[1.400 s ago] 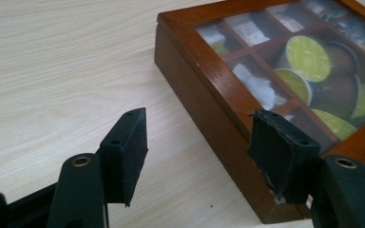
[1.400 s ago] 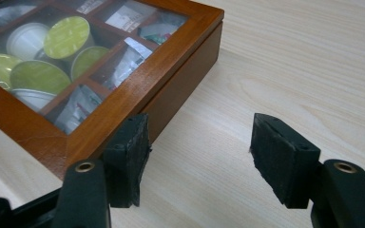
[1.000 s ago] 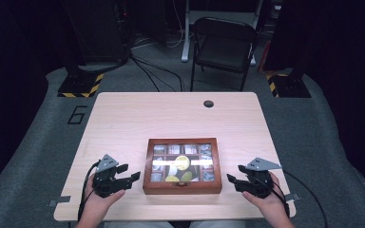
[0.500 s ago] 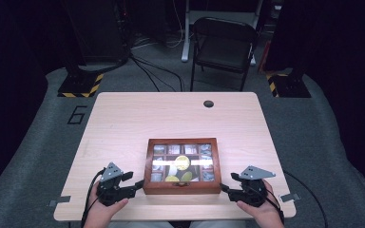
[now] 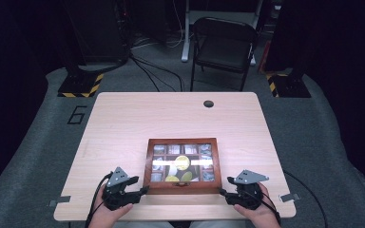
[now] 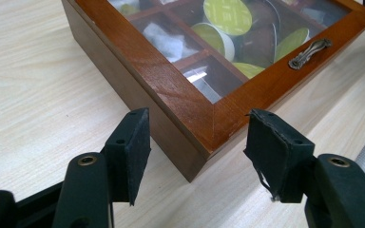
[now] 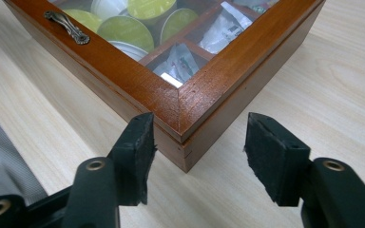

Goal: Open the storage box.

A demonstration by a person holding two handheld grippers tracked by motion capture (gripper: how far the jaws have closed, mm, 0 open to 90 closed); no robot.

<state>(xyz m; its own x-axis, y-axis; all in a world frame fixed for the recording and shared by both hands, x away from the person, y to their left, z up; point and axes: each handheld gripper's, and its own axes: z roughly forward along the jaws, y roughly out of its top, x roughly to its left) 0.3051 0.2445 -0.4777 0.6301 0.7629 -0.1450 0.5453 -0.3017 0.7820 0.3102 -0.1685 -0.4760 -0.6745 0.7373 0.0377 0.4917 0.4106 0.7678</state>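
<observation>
The light wooden table [image 5: 138, 123] carries a dark brown wooden box with a glass lid divided into small compartments [image 5: 182, 165], which lies on the near half of the table, a little toward 6 o'clock from the table's middle. Through the glass one sees round green-topped capsules [image 6: 227, 15] and small paper sachets [image 7: 221, 27], and a small metal handle [image 6: 310, 52] sits on the front edge of the lid. The left gripper [image 5: 140, 192] is at about 8 o'clock from the box, low over the table, and its tips come close to the box's near left corner. In the left gripper view its jaws are spread apart, and this corner [image 6: 204, 145] stands between them; the pads do not press on the wood. The right gripper [image 5: 223, 193] is at about 4 o'clock from the box, just beside the near right corner. Its jaws have just been closing, but they are still apart, with the corner [image 7: 183, 142] between them; the left pad is almost at the wood, the other pad is clearly free.
</observation>
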